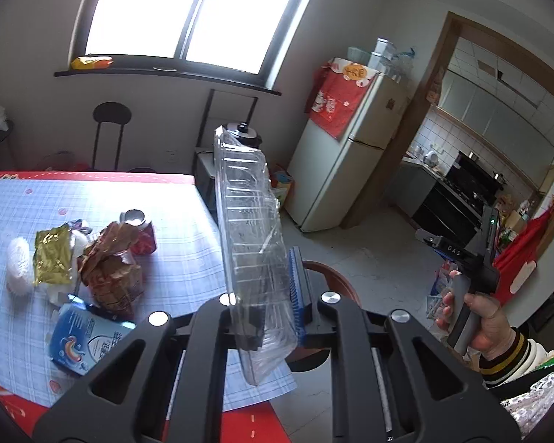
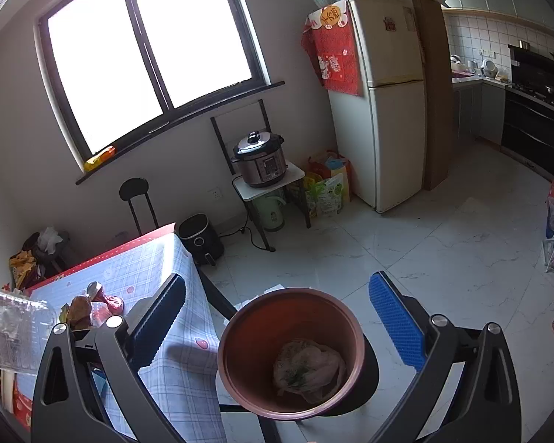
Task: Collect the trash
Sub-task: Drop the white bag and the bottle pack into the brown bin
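Checked tablecloth table (image 1: pixel 136 199) edge: left gripper (image 1: pixel 266 317) clamps clear plastic clamshell tray (image 1: pixel 247 229) (thin-edge hold), may slip before brown round bin (image 2: pixel 291 350); right gripper (image 2: pixel 277 317) open, empty.

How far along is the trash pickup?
Done: a crumpled plastic bag already lies in the brown bin, with the right gripper open above it. In hand: the left gripper clamps a clear plastic container. Left: a red can, wrappers and a blue packet on the table.
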Demonstrator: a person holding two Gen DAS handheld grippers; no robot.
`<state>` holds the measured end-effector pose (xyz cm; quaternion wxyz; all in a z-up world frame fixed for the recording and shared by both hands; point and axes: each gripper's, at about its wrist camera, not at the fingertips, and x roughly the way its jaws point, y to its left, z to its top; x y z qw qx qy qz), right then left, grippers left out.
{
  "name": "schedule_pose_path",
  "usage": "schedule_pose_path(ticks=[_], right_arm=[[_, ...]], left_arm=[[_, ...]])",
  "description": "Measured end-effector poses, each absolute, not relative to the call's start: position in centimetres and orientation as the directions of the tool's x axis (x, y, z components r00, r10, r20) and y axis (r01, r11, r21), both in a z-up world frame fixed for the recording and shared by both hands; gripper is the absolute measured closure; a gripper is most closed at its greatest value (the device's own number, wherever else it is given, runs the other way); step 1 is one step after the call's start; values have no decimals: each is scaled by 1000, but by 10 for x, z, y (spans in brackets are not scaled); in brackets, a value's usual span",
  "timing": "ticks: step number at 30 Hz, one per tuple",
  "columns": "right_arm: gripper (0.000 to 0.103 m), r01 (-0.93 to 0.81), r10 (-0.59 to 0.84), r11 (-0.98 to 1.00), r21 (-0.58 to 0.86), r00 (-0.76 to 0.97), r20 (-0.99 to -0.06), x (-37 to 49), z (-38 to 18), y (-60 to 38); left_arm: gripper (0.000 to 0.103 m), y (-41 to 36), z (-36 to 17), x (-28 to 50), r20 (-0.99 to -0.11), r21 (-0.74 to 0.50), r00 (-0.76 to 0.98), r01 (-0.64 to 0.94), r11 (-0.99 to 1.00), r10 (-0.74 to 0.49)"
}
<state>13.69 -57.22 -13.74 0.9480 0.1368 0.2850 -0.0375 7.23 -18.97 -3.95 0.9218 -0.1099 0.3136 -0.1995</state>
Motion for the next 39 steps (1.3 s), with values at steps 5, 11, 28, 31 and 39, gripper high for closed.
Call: schedule_pose_path(ticks=[5,11,28,31,39], right_arm=[[5,209,-80,963,168,822,-564,107,-137,-592],[5,305,-180,945,117,786,-592,68,-149,-625],[5,450,-279,883,133,731,-622,34,-169,-677],[5,434,-274,893,120,735,-620,37,-169,-673],[5,396,-241,910,125,749,-617,48,-165,-655]], left_arm=[[87,-248,-48,111,-547,-316,651,421,850,-526],[87,-326,-64,163,-545,-342,541,553,759,-640],[76,-459,-89,226,-604,-276,421,686,673,-677],[33,-464,-86,228,-591,-245,444,697,674,-673],[9,-441,-69,219,-535,-210,515,687,696,-670]])
